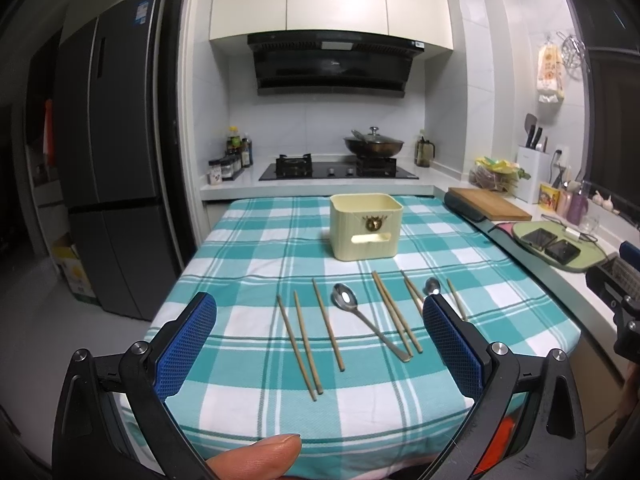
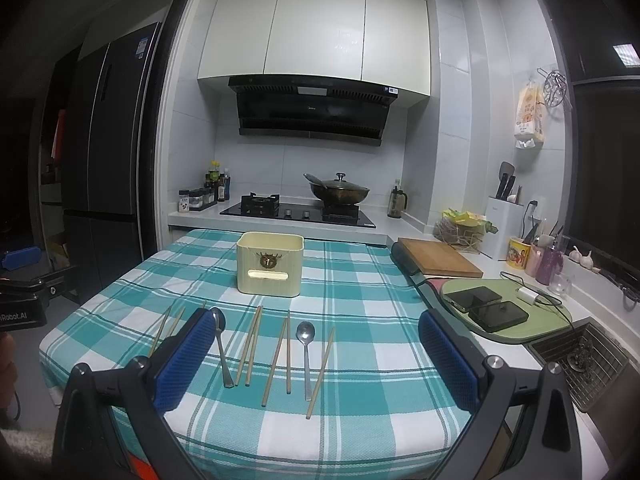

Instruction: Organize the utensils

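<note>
Wooden chopsticks (image 2: 287, 350) and two steel spoons (image 2: 306, 356) lie flat on checked worktop (image 2: 360, 280), before cream holder box (image 2: 269, 264). Left gripper (image 1: 320, 344) wide, empty; right gripper (image 2: 316, 360) wide, empty. Risk: thin sticks lie close together, gripper can pinch two, or round stick rolls away; spoon slips on cloth.

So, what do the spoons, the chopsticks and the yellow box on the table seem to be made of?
The spoons look like polished metal, probably stainless steel: silver with bright reflections in the bowl. The chopsticks seem to be bamboo or wood: matte, pale tan, no shine. The yellow box looks like moulded plastic with a smooth, slightly glossy finish, rounded corners and a cut-out slot.
</note>
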A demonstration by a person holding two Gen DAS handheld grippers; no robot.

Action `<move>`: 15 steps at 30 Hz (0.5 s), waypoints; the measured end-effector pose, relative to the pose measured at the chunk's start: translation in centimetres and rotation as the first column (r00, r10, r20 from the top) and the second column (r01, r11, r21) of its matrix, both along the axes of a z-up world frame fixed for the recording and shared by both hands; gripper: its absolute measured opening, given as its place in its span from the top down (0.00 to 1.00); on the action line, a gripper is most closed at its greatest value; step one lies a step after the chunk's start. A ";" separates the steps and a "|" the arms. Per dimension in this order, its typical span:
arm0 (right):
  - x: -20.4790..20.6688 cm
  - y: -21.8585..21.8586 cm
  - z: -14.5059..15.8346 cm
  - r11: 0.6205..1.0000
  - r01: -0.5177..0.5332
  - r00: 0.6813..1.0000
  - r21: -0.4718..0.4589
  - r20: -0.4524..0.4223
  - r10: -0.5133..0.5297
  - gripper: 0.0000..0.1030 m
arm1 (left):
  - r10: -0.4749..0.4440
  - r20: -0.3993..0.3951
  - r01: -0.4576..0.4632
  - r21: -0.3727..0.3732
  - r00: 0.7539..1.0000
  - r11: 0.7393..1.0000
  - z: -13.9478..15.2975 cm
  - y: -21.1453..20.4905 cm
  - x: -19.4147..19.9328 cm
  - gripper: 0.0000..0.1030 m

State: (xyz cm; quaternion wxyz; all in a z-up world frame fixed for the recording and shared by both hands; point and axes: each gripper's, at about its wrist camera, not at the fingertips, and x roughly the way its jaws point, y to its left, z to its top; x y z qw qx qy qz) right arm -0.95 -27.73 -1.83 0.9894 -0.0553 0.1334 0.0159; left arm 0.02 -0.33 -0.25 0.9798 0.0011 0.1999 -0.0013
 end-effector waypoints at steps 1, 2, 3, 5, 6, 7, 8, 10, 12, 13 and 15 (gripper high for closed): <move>0.0 0.0 0.0 1.000 0.000 1.000 0.001 0.000 0.000 0.00 | -0.001 0.000 0.001 0.000 1.000 1.000 0.0 0.0 0.0 0.00; 0.0 -0.1 0.0 1.000 0.000 1.000 0.002 0.000 0.000 0.00 | -0.001 -0.001 0.001 0.000 1.000 1.000 0.0 0.0 0.0 0.00; 0.0 -0.1 0.0 1.000 0.000 1.000 0.003 0.001 0.000 0.00 | -0.001 0.000 0.001 0.000 1.000 1.000 0.0 0.1 0.0 0.00; 0.0 -0.1 0.0 1.000 0.000 1.000 0.002 0.000 0.000 0.00 | -0.001 -0.001 0.001 -0.001 1.000 1.000 0.0 0.1 0.0 0.00; 0.0 -0.2 0.0 1.000 0.000 1.000 0.002 0.001 0.000 0.00 | -0.001 -0.001 0.001 0.000 1.000 1.000 0.0 0.1 0.0 0.00; 0.0 -0.2 0.0 1.000 0.000 1.000 0.002 0.002 0.000 0.00 | -0.001 -0.001 0.001 -0.001 1.000 1.000 0.0 0.1 0.0 0.00; 0.0 -0.2 0.0 1.000 0.001 1.000 0.002 0.002 -0.001 0.00 | -0.001 -0.001 0.001 -0.001 1.000 1.000 0.0 0.1 0.0 0.00; 0.1 -0.2 -0.1 1.000 0.003 1.000 0.002 0.004 -0.003 0.00 | -0.001 -0.001 0.001 -0.002 1.000 1.000 0.0 0.1 0.0 0.00; 0.1 -0.2 -0.1 1.000 0.003 1.000 0.003 0.004 -0.003 0.00 | -0.001 -0.003 0.001 -0.001 1.000 1.000 -0.1 0.1 0.1 0.00; 0.1 -0.2 -0.1 1.000 0.003 1.000 0.003 0.003 -0.003 0.00 | -0.001 -0.004 0.001 -0.001 1.000 1.000 -0.1 0.1 0.1 0.00; 0.1 -0.3 -0.1 1.000 0.003 1.000 0.003 0.004 -0.003 0.00 | -0.001 -0.004 0.001 -0.002 1.000 1.000 -0.2 0.1 0.1 0.00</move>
